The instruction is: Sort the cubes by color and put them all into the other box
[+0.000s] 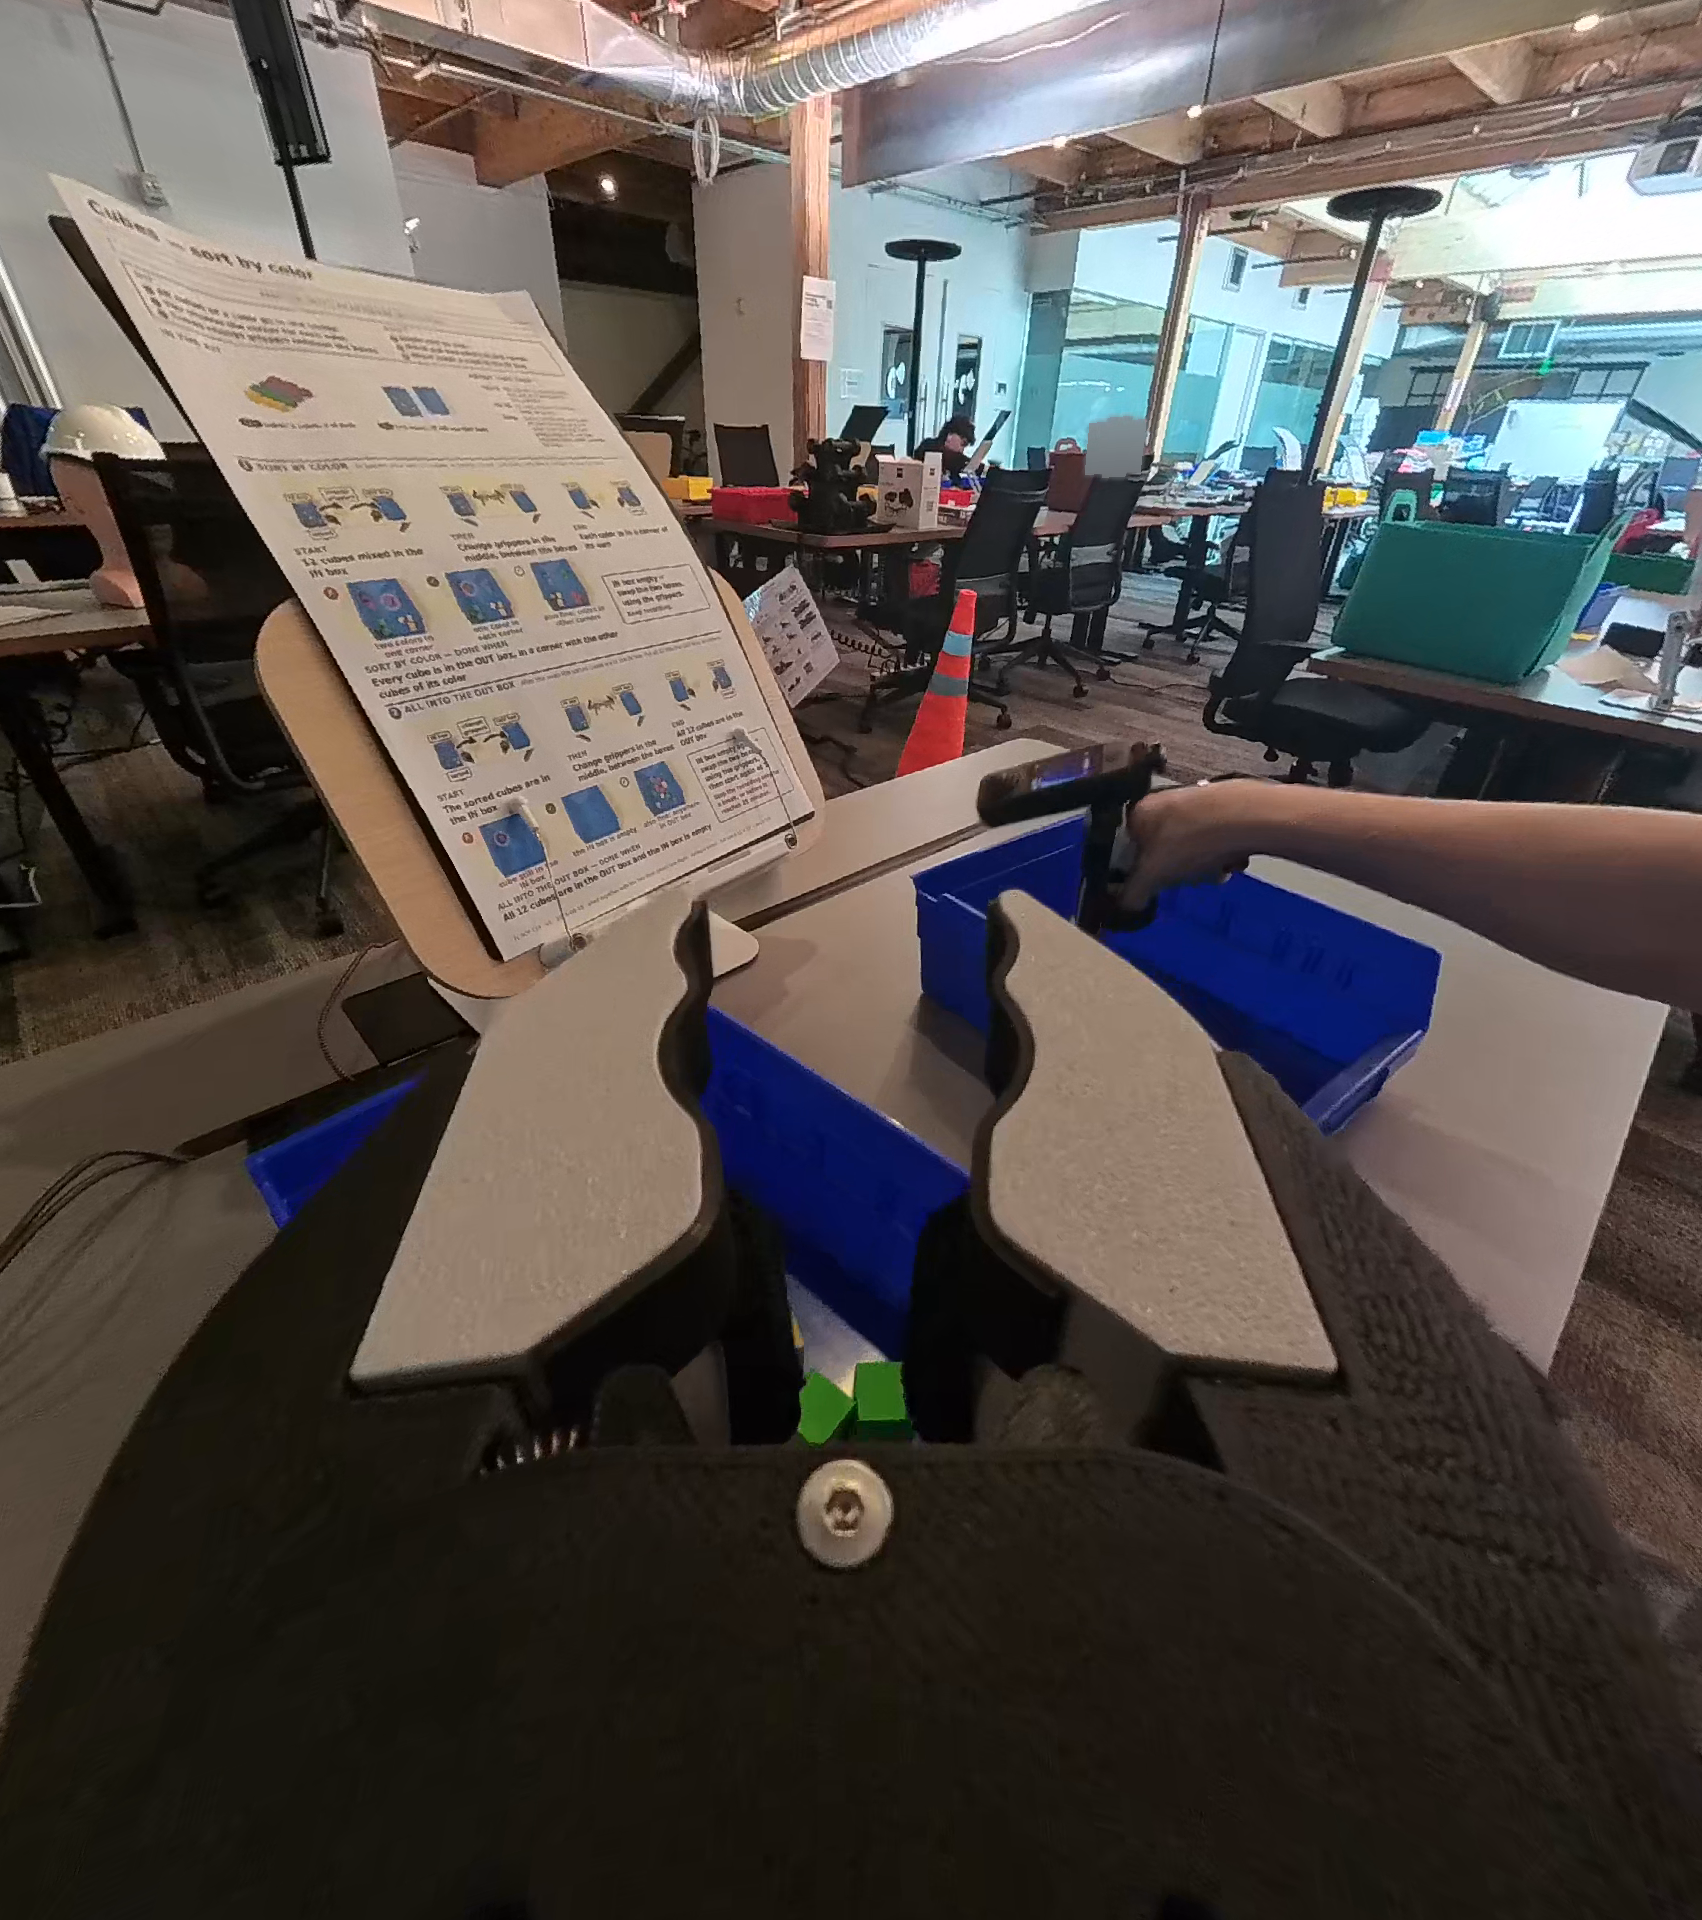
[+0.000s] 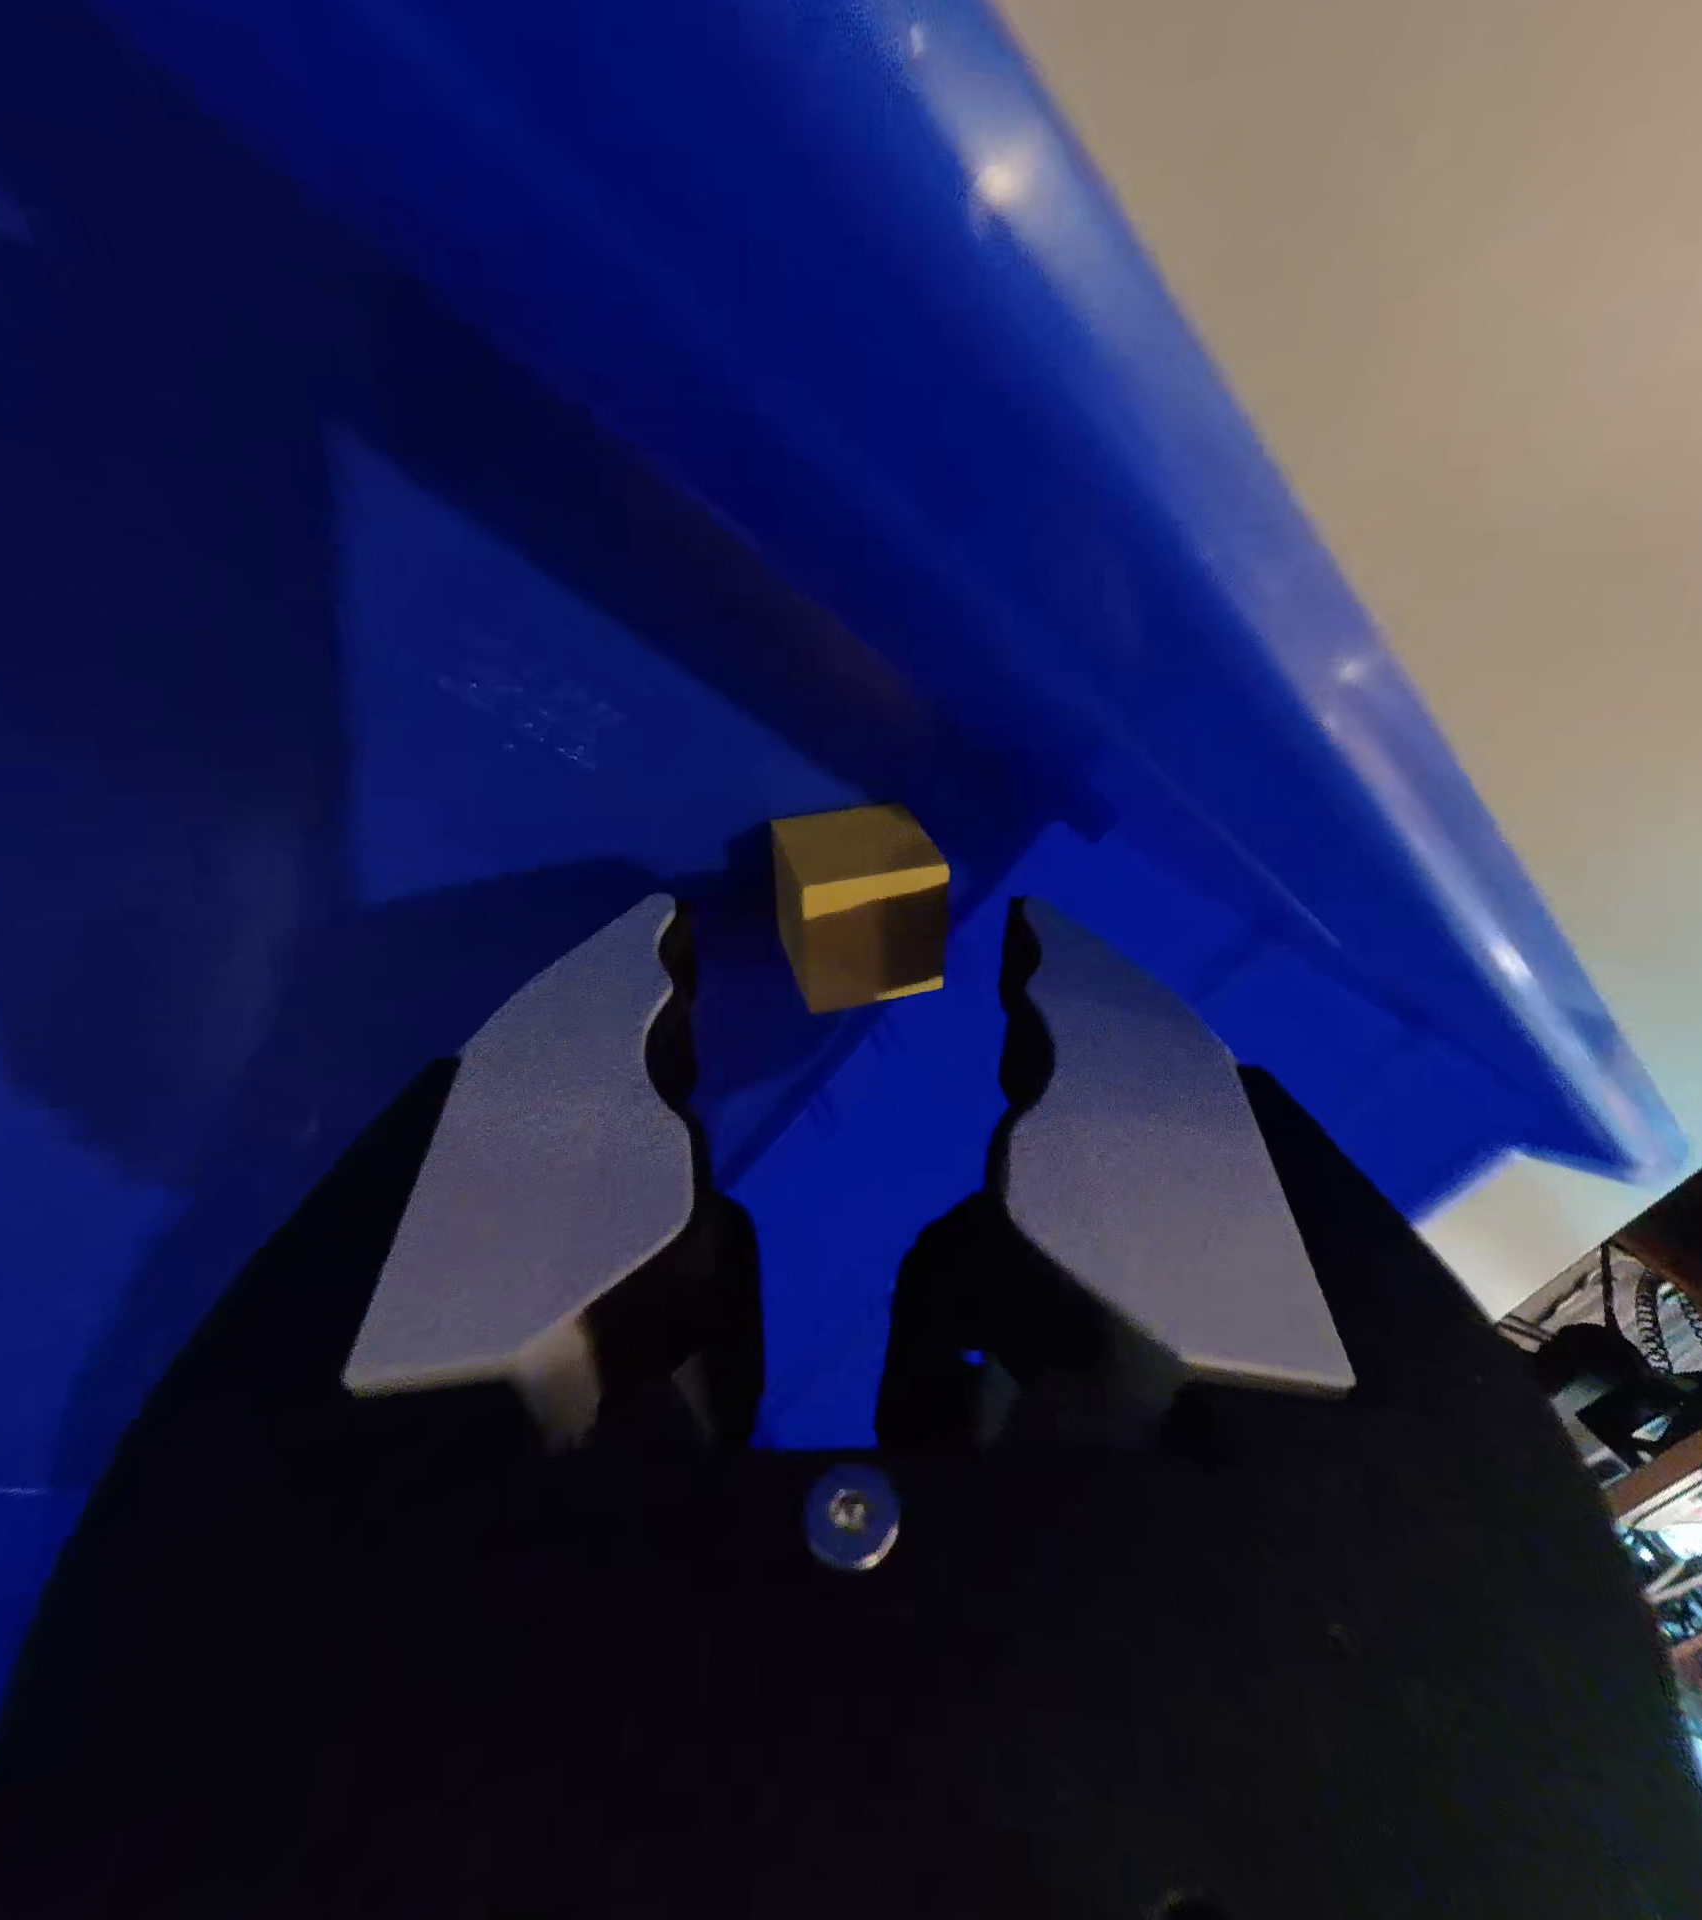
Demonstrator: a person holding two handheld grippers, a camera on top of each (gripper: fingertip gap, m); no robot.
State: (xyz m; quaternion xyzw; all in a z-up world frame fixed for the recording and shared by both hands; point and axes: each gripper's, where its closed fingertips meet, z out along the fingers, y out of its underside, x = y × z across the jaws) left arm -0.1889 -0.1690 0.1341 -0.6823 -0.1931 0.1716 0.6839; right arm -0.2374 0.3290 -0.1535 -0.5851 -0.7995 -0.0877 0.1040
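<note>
The right hand-held gripper (image 2: pixel 847 940), jaws apart, reaches into a blue bin (image 2: pixel 411 520) toward a yellow cube (image 2: pixel 857 909) lying cornerwise; the left hand-held gripper (image 1: pixel 842 971) gapes empty above another bin (image 1: pixel 826 1153) holding green cubes (image 1: pixel 852 1403).

The left gripper's (image 1: pixel 842 935) body hides most of the near blue bin (image 1: pixel 826 1153); only 2 green cubes (image 1: pixel 852 1405) show through its gap. In the right wrist view, the far blue bin's (image 2: pixel 411 520) walls run off the frame, and the yellow cube (image 2: pixel 857 906) is slightly blurred.
</note>
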